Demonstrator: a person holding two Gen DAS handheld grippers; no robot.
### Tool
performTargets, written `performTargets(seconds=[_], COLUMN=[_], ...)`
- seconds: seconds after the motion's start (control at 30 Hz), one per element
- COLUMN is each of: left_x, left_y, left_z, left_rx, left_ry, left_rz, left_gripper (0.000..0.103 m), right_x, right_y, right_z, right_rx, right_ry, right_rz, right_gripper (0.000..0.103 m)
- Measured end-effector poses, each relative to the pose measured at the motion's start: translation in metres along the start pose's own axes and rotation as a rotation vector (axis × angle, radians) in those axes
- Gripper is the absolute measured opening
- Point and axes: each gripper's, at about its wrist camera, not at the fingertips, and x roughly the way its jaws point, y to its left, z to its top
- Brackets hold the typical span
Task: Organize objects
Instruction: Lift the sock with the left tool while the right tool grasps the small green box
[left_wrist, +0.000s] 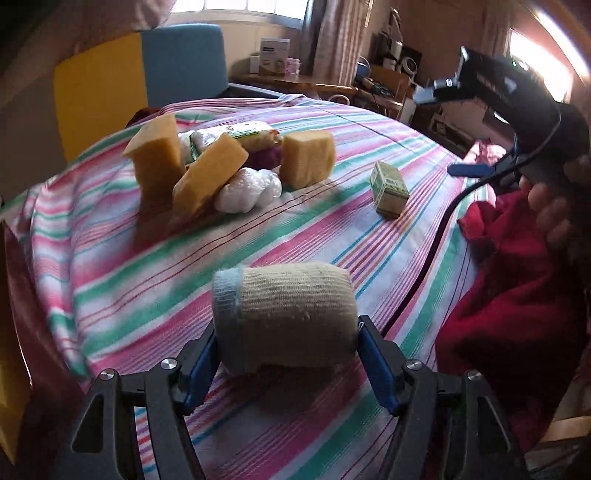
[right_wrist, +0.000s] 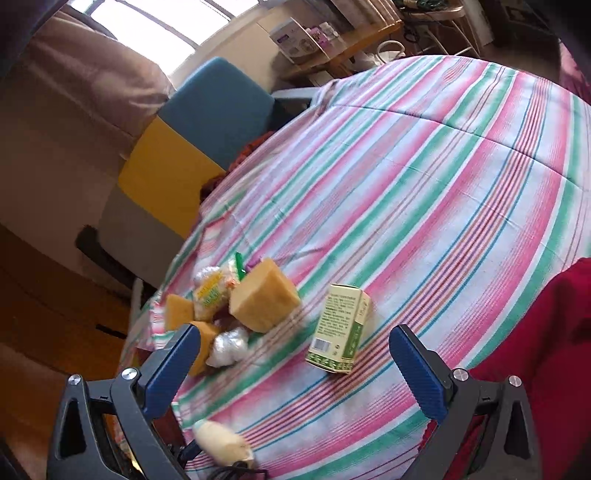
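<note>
My left gripper (left_wrist: 286, 363) is shut on a rolled beige sock with a blue cuff (left_wrist: 284, 317), held just above the striped cloth; the sock also shows in the right wrist view (right_wrist: 221, 443). My right gripper (right_wrist: 293, 363) is open and empty, hovering above a small green and cream box (right_wrist: 340, 328). The box lies on the cloth, also in the left wrist view (left_wrist: 389, 188). A pile sits at the far left: yellow sponges (left_wrist: 308, 157), a white plastic bundle (left_wrist: 249, 188) and a snack packet (left_wrist: 243, 133).
The striped cloth (left_wrist: 258, 236) covers a rounded surface. A red fabric (left_wrist: 517, 295) lies at its right edge. A blue and yellow chair (left_wrist: 147, 70) stands behind. A wooden desk (left_wrist: 306, 83) with clutter is at the back.
</note>
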Motion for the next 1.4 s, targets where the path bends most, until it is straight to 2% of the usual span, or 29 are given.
performTargets(seconds=[0.2, 0.43, 0.6, 0.67, 0.73, 0.8, 0.87, 1.0, 1.17, 1.3, 1.4], left_x=[-0.001, 0.001, 0.001, 0.001, 0.0, -0.001, -0.003, -0.008, -0.016, -0.036, -0.059], left_y=[0.004, 0.007, 0.009, 0.01, 0.01, 0.01, 0.011, 0.014, 0.017, 0.018, 0.02], left_z=[-0.007, -0.007, -0.007, -0.008, -0.009, -0.009, -0.01, -0.012, -0.014, -0.013, -0.01], left_rx=[-0.049, -0.078, -0.086, -0.087, -0.088, -0.094, -0.099, -0.114, -0.14, -0.156, -0.167], left_ry=[-0.013, -0.02, -0.026, -0.029, -0.033, -0.033, -0.035, -0.035, -0.022, -0.054, -0.095], left_rz=[-0.031, -0.051, -0.057, -0.058, -0.057, -0.049, -0.038, -0.02, -0.001, 0.01, 0.046], left_gripper=[0.071, 0.071, 0.071, 0.071, 0.071, 0.07, 0.07, 0.07, 0.07, 0.07, 0.07], right_x=[0.014, 0.037, 0.071, 0.089, 0.098, 0.101, 0.109, 0.117, 0.122, 0.119, 0.122], right_y=[0.012, 0.02, 0.016, 0.01, 0.013, 0.021, 0.031, 0.042, 0.049, 0.049, 0.052], right_z=[-0.003, -0.004, 0.001, 0.0, -0.002, -0.006, -0.014, -0.021, -0.025, -0.025, -0.027], right_rx=[-0.064, -0.1, -0.094, -0.119, -0.18, -0.242, -0.321, -0.413, -0.452, -0.469, -0.493], right_ry=[0.045, 0.097, 0.161, 0.188, 0.207, 0.212, 0.224, 0.235, 0.247, 0.251, 0.249], right_rz=[-0.115, -0.206, -0.264, -0.307, -0.364, -0.352, -0.391, -0.4, -0.392, -0.396, -0.409], right_gripper=[0.103, 0.092, 0.067, 0.046, 0.031, 0.03, 0.03, 0.03, 0.031, 0.031, 0.031])
